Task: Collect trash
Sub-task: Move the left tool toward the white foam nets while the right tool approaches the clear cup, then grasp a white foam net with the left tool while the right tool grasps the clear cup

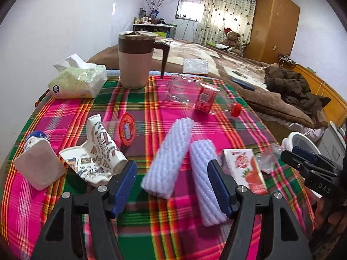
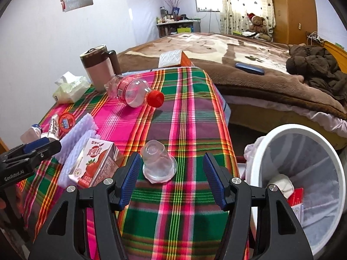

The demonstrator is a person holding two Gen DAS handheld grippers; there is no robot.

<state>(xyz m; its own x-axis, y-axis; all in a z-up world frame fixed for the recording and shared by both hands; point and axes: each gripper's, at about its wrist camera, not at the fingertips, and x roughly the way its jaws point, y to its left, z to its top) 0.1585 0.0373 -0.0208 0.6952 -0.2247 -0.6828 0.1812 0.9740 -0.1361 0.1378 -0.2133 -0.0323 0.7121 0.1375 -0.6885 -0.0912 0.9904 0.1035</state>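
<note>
Trash lies on a plaid-covered table [image 1: 138,108]. In the left wrist view my left gripper [image 1: 171,186] is open, low over two white foam sleeves [image 1: 169,156]; a crushed paper cup [image 1: 97,153], a strawberry juice carton [image 1: 247,166] and a clear bottle with a red cap [image 1: 201,97] lie around. In the right wrist view my right gripper [image 2: 171,179] is open, just short of an upturned clear plastic cup [image 2: 158,162]. The carton [image 2: 93,162] lies to its left, the bottle [image 2: 134,91] farther back. The white bin [image 2: 303,177] stands at the right and holds some trash.
A brown-and-pink mug [image 1: 135,58], a tissue pack [image 1: 78,80], a red-lidded small tub [image 1: 126,129] and a small white bottle [image 1: 35,160] are on the table. A bed [image 2: 238,49] with a dark jacket lies behind. The table's right edge drops to the bin.
</note>
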